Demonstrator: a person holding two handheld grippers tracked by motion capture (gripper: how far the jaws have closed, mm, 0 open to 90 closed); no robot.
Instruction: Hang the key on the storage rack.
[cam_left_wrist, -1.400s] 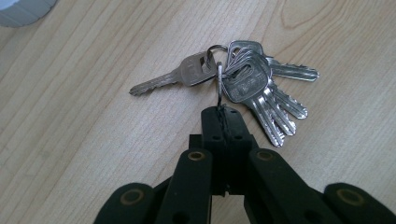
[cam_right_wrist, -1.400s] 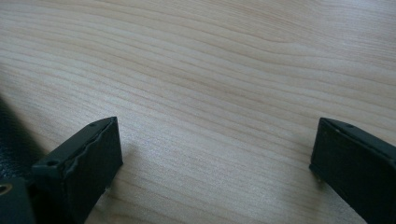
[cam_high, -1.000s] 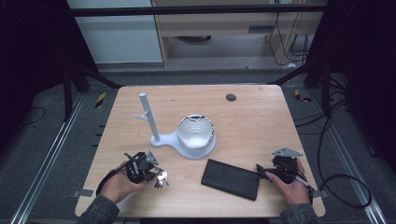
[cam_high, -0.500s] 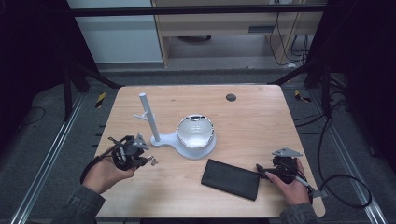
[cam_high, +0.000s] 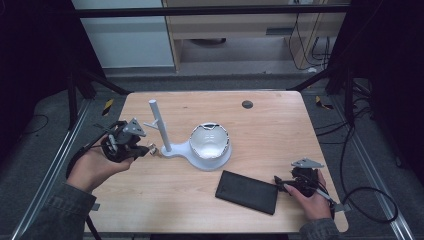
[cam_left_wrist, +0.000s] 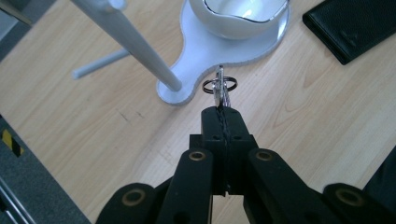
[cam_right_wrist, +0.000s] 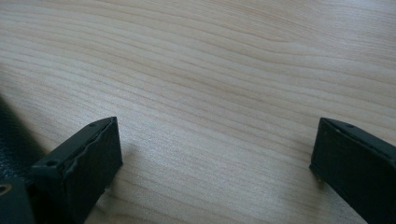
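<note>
**Between the left jaws: keys pinched, stand post just ahead**

Between the closed jaws of the left gripper (cam_left_wrist: 219, 109) a small bunch of keys (cam_left_wrist: 219, 86) was pinched, with the key ring standing out past the jaw tips. The keys lay along the gripper's own line, pointing away from the hand and toward the stand (cam_high: 167, 147). In the high view the left gripper (cam_high: 142, 150) was held above the table (cam_high: 280, 125), with the keys (cam_high: 151, 148) just beside the foot of the upright post (cam_high: 159, 125). The post carried a short side peg (cam_high: 150, 123), which lay higher than the keys and on the gripper's side of the post. Judged from this layout, the ring would have to rise and slide over that peg.

The left hand was much the nearer to the stand. The right gripper (cam_right_wrist: 212, 154) rested with its jaws wide apart and nothing between them, low over bare wood near the right front corner, just beside the black wallet (cam_high: 247, 191).

A white bowl (cam_high: 210, 142) sat on the stand's base, beyond the post. Open room remained to the left of the post and above it.
</note>
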